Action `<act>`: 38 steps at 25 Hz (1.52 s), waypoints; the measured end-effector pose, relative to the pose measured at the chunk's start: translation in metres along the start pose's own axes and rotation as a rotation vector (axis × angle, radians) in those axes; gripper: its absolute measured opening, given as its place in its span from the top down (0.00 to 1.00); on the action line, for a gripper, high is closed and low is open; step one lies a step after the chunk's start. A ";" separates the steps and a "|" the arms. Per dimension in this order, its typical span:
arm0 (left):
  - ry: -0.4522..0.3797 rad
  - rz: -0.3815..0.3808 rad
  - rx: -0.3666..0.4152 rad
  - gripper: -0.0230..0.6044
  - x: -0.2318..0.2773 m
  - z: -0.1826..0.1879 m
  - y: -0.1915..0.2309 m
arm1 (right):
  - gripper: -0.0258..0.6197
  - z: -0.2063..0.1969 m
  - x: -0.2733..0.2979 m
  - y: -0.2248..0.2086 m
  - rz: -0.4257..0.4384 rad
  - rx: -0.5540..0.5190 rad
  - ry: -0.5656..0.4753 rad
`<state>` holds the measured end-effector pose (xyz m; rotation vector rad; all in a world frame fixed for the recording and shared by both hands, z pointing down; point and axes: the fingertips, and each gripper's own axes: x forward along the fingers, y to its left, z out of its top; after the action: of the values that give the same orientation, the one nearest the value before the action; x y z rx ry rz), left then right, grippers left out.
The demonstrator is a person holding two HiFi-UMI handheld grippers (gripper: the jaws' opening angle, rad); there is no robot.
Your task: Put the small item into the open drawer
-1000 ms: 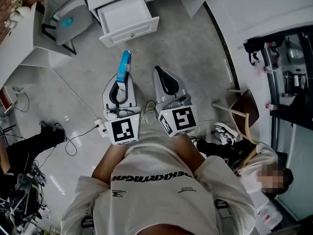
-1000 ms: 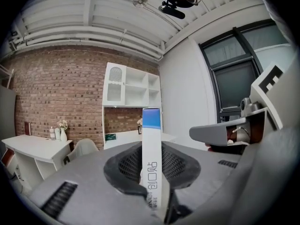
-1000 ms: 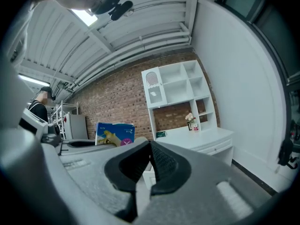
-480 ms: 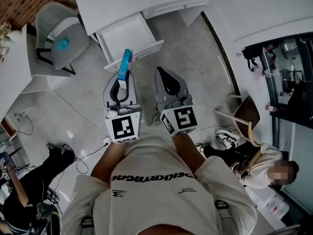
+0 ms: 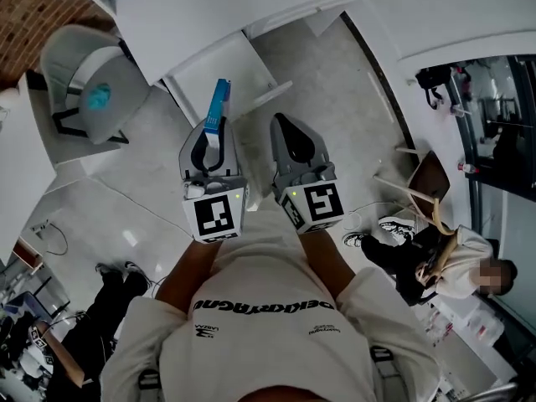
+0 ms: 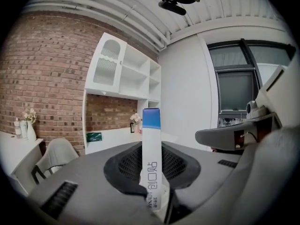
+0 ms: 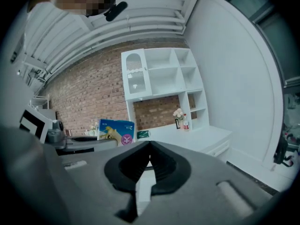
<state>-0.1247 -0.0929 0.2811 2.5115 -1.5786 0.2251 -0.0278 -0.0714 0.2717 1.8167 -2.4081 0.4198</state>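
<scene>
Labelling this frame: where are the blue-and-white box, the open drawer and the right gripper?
blue-and-white box (image 5: 218, 108), head view, its middle.
open drawer (image 5: 224, 64), head view, bare inside floor.
right gripper (image 5: 280, 122), head view, jaw tips.

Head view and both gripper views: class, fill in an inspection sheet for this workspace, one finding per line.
surface: grey tiled floor, glossy.
job's things: slim blue-and-white box sticking out past the left jaws; white drawer open, just ahead of it.
clutter: teal item on the grey chair.
grippers: left gripper shut on the box; right gripper shut, nothing between its jaws.
cables: thin white cable looped on the floor at left.
surroundings: brick wall, white shelf unit, seated person at right.
</scene>
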 end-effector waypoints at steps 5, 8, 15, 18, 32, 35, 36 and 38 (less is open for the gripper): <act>0.068 -0.007 -0.013 0.85 0.030 -0.030 0.013 | 0.96 -0.022 0.029 -0.010 -0.012 0.016 0.050; 0.114 -0.003 -0.012 0.85 0.046 -0.050 0.013 | 0.96 -0.037 0.045 -0.022 -0.004 0.024 0.078; 0.204 0.044 -0.032 0.85 0.080 -0.097 0.017 | 0.96 -0.077 0.080 -0.037 0.066 0.067 0.134; 0.229 0.056 -0.025 0.85 0.097 -0.116 0.019 | 0.96 -0.092 0.097 -0.044 0.078 0.082 0.153; 0.351 0.183 -0.080 0.85 0.168 -0.196 0.064 | 0.96 -0.172 0.154 -0.069 0.118 0.103 0.283; 0.373 0.190 -0.082 0.85 0.175 -0.212 0.069 | 0.96 -0.182 0.161 -0.071 0.119 0.102 0.297; 0.383 0.190 -0.082 0.85 0.178 -0.216 0.070 | 0.96 -0.185 0.163 -0.073 0.117 0.102 0.302; 0.402 0.190 -0.086 0.85 0.187 -0.223 0.071 | 0.96 -0.188 0.169 -0.077 0.113 0.106 0.314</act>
<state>-0.1172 -0.2377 0.5432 2.0833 -1.6114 0.6281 -0.0191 -0.1958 0.5050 1.5196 -2.3125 0.7923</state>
